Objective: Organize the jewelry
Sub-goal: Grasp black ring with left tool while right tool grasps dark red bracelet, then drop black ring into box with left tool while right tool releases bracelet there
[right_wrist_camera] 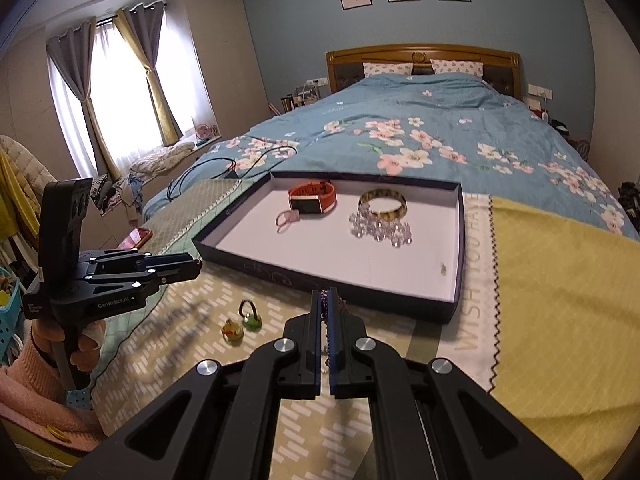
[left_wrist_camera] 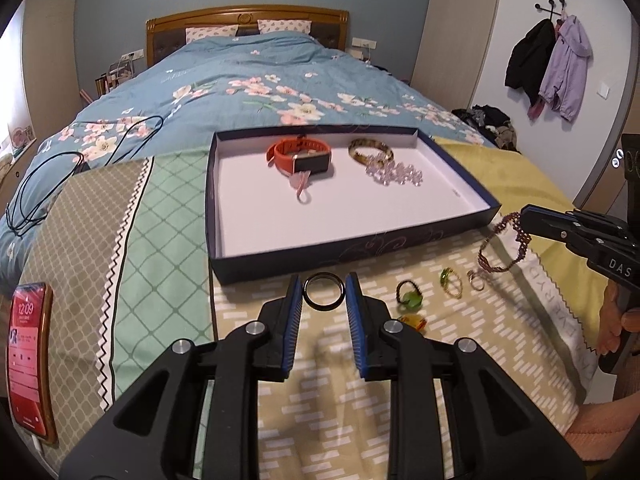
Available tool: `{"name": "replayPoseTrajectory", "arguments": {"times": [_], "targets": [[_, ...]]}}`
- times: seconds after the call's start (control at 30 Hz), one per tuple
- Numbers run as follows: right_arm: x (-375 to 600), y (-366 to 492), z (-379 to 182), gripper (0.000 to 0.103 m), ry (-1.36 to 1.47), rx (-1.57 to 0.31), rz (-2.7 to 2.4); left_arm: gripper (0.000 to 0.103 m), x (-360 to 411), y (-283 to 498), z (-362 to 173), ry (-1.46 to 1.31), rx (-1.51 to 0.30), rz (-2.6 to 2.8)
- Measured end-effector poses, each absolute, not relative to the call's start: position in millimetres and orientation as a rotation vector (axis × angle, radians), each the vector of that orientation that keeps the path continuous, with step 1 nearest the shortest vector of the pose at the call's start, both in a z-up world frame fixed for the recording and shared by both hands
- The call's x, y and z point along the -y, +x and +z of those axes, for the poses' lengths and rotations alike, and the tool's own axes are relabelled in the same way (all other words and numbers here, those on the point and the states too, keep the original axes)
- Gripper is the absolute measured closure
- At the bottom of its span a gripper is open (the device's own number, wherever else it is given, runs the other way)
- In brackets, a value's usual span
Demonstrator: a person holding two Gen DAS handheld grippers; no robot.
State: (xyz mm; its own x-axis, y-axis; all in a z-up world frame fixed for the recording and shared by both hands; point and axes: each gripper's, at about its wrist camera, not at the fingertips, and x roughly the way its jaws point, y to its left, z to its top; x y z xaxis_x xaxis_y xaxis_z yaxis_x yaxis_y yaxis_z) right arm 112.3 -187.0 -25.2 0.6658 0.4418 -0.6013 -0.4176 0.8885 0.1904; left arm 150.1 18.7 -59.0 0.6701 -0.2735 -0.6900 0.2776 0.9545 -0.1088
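Currently we record the left tongs [left_wrist_camera: 323, 294] holding a dark ring [left_wrist_camera: 323, 289] pinched between their blue pads, just in front of the near wall of the tray [left_wrist_camera: 280, 258]. Right tongs [right_wrist_camera: 327, 304] are closed on a beaded bracelet [left_wrist_camera: 502, 246], which hangs in a loop above the patterned cloth [left_wrist_camera: 320, 360] on the bed. Inside the tray we see an orange watch [left_wrist_camera: 300, 155], a mottled bangle [left_wrist_camera: 370, 150] and a clear bead strand [left_wrist_camera: 396, 173]. Loose on the cloth beside the tray: green ring [left_wrist_camera: 409, 295], amber ring [left_wrist_camera: 414, 322], and two small gold rings [left_wrist_camera: 452, 282]. A phone [left_wrist_camera: 30, 358] lies at far left.
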Motion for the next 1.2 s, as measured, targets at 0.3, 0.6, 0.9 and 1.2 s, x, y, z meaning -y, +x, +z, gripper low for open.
{"name": "replayPoseTrajectory", "arguments": {"times": [0.3,0.6,0.9,1.2], "targets": [[183,126,-5,0.102,0.022,-0.635,0.503,0.081,-12,158,-44,0.018,-0.733,-0.323],[181,153,5,0.102,0.035,-0.608,0.523,0.081,-8,175,-36,0.021,-0.716,-0.33],[174,182,-1,0.102,0.06,-0.634,0.543,0.081,-4,196,-37,0.038,-0.716,-0.327],[173,206,-9,0.102,0.093,-0.656,0.548,0.081,2,216,-41,0.054,-0.725,-0.318]]}}
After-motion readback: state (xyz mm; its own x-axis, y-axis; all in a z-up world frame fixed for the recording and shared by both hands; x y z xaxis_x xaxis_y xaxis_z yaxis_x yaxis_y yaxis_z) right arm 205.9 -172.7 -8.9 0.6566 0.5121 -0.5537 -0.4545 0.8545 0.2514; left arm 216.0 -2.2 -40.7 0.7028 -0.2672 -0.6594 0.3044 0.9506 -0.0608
